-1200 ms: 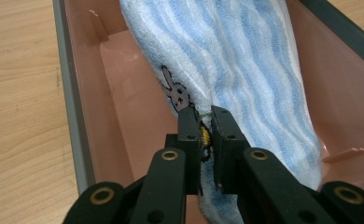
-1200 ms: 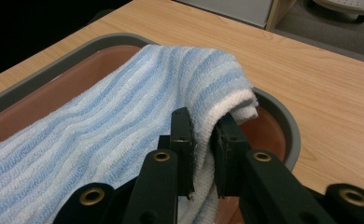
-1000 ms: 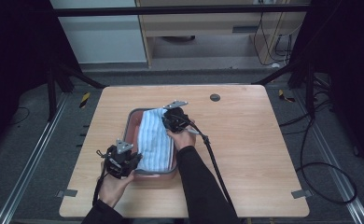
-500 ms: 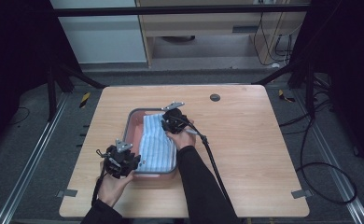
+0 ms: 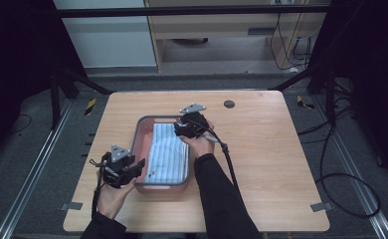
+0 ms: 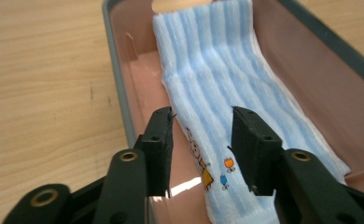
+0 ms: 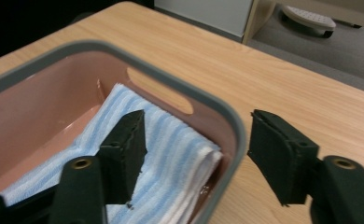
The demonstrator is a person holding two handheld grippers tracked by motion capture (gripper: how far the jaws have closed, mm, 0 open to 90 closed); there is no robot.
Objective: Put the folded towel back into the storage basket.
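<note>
over the pink bin (image 5: 145,130), both grippers' jaws have just been opened off the striped cloth (image 5: 168,152), left gripper (image 5: 135,168), right gripper (image 5: 178,130); wooden table (image 5: 266,144), grey floor.

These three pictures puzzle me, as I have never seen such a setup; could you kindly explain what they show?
A person sits at a wooden table with a hand-held tool in each hand, each ending in a two-jaw claw. The high view looks down from above: the left claw is at the near end of a pink tub with a grey rim, the right claw at its far end. The other two pictures come from cameras riding on the tools, looking along their black jaws. In the tub lies a folded blue-and-white striped cloth with small cartoon prints. Both claws have just been opening; their jaws stand apart around the cloth and the rim, so nothing is held.
</note>
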